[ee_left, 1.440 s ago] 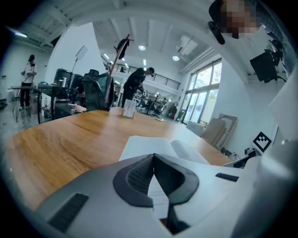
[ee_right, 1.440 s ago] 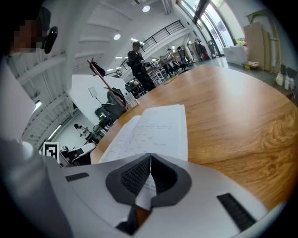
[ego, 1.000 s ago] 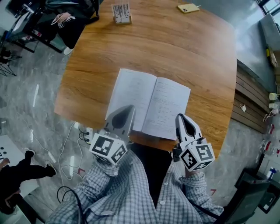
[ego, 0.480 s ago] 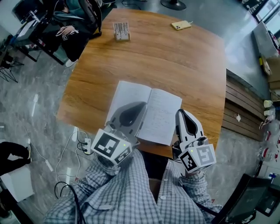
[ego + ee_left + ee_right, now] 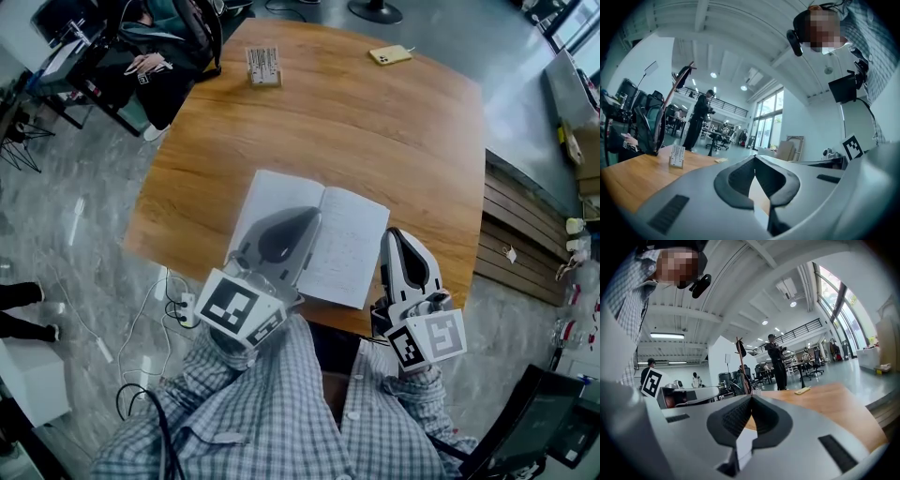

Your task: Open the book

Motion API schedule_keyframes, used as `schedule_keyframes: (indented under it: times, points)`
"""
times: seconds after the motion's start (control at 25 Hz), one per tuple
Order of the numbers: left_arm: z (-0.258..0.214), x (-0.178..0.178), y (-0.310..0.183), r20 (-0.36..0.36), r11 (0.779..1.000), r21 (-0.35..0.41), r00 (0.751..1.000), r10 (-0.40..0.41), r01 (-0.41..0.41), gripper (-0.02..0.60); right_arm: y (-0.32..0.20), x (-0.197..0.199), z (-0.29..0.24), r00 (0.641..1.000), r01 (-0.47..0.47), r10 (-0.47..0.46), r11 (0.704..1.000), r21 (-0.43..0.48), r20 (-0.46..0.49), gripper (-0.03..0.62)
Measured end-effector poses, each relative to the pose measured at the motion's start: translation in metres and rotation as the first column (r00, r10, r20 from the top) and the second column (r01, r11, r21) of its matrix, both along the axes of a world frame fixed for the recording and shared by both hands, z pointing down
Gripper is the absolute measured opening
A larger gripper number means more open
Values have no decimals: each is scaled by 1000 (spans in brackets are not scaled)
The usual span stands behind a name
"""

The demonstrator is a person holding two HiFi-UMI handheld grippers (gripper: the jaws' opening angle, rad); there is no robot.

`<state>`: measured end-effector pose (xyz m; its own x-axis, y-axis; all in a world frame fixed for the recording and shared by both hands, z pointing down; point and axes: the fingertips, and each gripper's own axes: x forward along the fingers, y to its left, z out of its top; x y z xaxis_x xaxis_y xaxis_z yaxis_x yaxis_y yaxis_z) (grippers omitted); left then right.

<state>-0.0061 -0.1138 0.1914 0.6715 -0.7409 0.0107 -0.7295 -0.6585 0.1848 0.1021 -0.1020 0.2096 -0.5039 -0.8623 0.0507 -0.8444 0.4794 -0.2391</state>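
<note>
Overhead, my left gripper (image 5: 312, 216) and right gripper (image 5: 397, 234), jaws together and empty, hover by the open notebook (image 5: 352, 242) on a wooden table (image 5: 375, 122).

Open-plan office or lab hall. Ahead of the right gripper (image 5: 751, 397): desks (image 5: 802, 364), office chairs (image 5: 816, 361), mezzanine railing (image 5: 801, 329), tall windows (image 5: 836, 305), high beamed ceiling (image 5: 754, 296). Wooden worktop (image 5: 356, 131) on grey stone floor (image 5: 84, 206); cables (image 5: 141, 328) below.

Across the table (image 5: 375, 131), a small rack (image 5: 263, 66) stands well ahead of your left gripper (image 5: 306, 217), a yellow phone (image 5: 391, 55) lies well ahead of your right gripper (image 5: 396, 233), and cables (image 5: 173, 305) trail on the floor left of both.
</note>
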Motion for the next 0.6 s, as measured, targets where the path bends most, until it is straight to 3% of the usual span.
schedule_keyframes:
  times: [0.6]
  points:
    - [5,-5,-4,-48,999,-49,999,-26,24,9,0,-2,2,1000,15,-16,1000,-19,-20,20]
